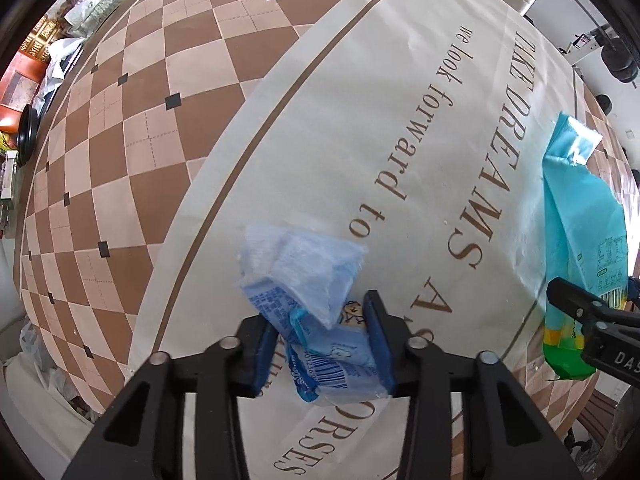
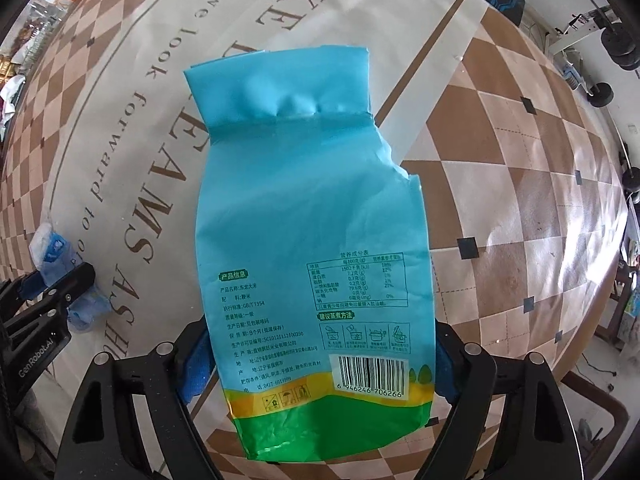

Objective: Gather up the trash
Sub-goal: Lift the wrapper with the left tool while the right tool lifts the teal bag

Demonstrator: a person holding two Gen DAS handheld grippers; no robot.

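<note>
Blue pads of the left tongs (image 1: 324, 344) are clenched on a pale blue tissue packet (image 1: 332, 356), one pad on each side of it. A crumpled white tissue (image 1: 304, 264) sticks out of the packet's open end, just ahead of the fingertips and leaning to the left. The packet's long axis runs roughly across the gap and forward, barcode end nearest the camera.

The right tongs (image 2: 320, 356) stand wide, with a turquoise food bag (image 2: 312, 216) between the two blue pads. The pads sit right at the bag's side edges near its green bottom; whether they press on it I cannot tell. The bag lies flat with its printed back and barcode upward; its long axis runs straight ahead from the tongs, folded top farthest away and green base nearest. Seen from the left wrist, that bag lies well off to the right, with the right tongs' black finger (image 1: 580, 308) over its lower end.

Both things rest on a counter (image 1: 120, 128) covered with a brown and cream checked cloth that has a cream centre panel (image 1: 400, 80) bearing brown lettering. Cluttered shelves (image 1: 36, 52) lie beyond the counter's far left edge, and black dumbbell weights (image 2: 618, 46) at far right.
</note>
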